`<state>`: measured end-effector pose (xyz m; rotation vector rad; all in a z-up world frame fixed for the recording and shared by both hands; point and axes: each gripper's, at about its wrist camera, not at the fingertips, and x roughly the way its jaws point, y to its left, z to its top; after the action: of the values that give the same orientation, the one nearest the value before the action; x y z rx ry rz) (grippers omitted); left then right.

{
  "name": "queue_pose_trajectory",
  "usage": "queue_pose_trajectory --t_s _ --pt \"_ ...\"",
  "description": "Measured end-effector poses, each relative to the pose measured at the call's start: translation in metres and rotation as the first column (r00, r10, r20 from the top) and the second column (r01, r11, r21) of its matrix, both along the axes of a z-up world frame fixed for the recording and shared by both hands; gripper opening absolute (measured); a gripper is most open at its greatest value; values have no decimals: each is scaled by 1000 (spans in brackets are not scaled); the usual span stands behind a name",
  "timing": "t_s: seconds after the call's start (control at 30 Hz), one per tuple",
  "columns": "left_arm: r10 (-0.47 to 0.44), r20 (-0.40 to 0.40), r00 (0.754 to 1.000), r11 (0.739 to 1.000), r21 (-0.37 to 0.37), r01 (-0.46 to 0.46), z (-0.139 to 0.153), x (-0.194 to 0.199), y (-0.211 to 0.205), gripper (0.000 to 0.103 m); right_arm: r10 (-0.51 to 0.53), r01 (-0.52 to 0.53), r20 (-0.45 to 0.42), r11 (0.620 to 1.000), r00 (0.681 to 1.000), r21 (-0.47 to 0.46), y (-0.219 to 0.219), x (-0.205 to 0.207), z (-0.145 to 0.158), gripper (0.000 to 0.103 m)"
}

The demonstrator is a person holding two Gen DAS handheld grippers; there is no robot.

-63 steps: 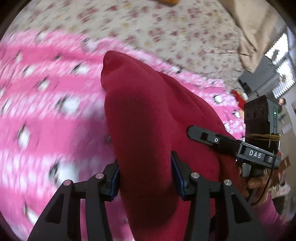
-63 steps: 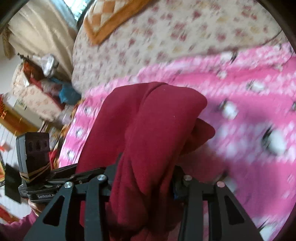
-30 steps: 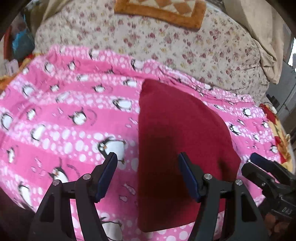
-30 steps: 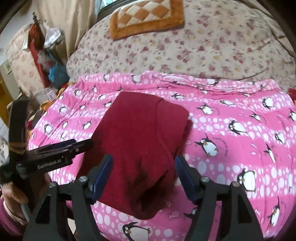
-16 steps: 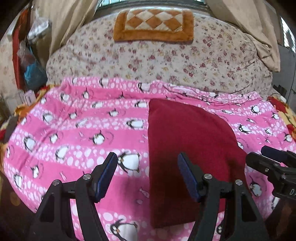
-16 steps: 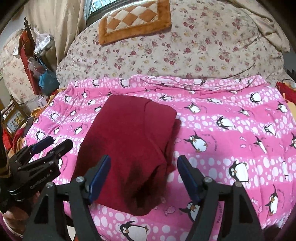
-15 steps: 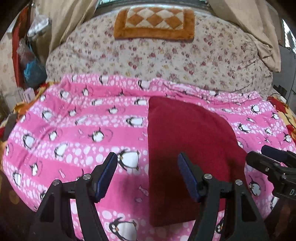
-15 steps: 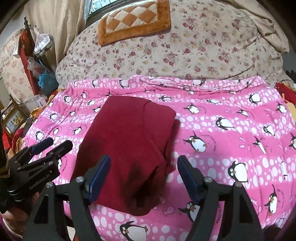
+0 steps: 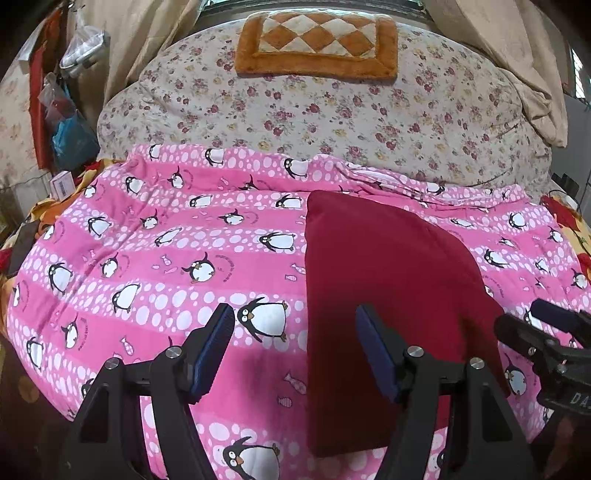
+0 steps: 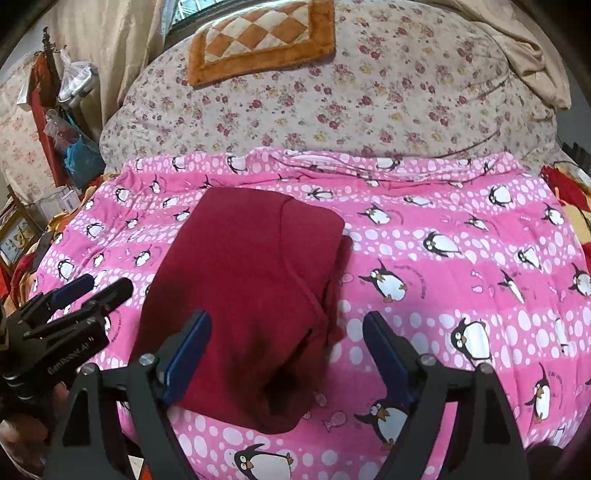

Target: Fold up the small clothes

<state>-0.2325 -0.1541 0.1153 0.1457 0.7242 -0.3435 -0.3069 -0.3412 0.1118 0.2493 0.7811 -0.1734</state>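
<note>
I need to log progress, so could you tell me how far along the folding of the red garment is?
Done: the red garment lies folded into a compact stack on the penguin blanket. In hand: nothing; the left tongs and right tongs both hang open above it. Left: perhaps tidying its uneven right edge; no other clothes show.

You get soft, even daylight in both views, coming from the window point(image 10: 192, 11) at the top of the frame, and the focus is sharp with no motion blur. Fisheye distortion bows the bed point(image 9: 332, 122) and blackens the corners. Soft shadows darken the red garment's point(image 10: 251, 280) near end, under your jaws.
</note>
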Motion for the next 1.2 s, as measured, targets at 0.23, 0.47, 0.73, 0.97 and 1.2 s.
queue_pose_trajectory --t_s 0.23,0.47,0.73,0.97,1.2 --pt "-21 16 1000 1000 14 21 1 -3 -10 48 -49 49 -14 999 999 16 -12 -2 -4 88" --pt "-35 19 999 999 28 35 1 -5 -16 48 -66 66 -19 997 998 36 -17 -2 -8 91" --pt "-37 30 999 999 30 36 -1 -5 -17 48 -69 70 -29 996 997 57 -19 0 -12 92" --pt "-37 21 999 999 30 36 -3 -4 -17 48 -68 70 -32 996 997 57 -19 0 -12 92" --pt "-23 18 1000 1000 21 23 -3 -3 -14 48 -64 66 -44 996 997 55 -19 2 -15 92"
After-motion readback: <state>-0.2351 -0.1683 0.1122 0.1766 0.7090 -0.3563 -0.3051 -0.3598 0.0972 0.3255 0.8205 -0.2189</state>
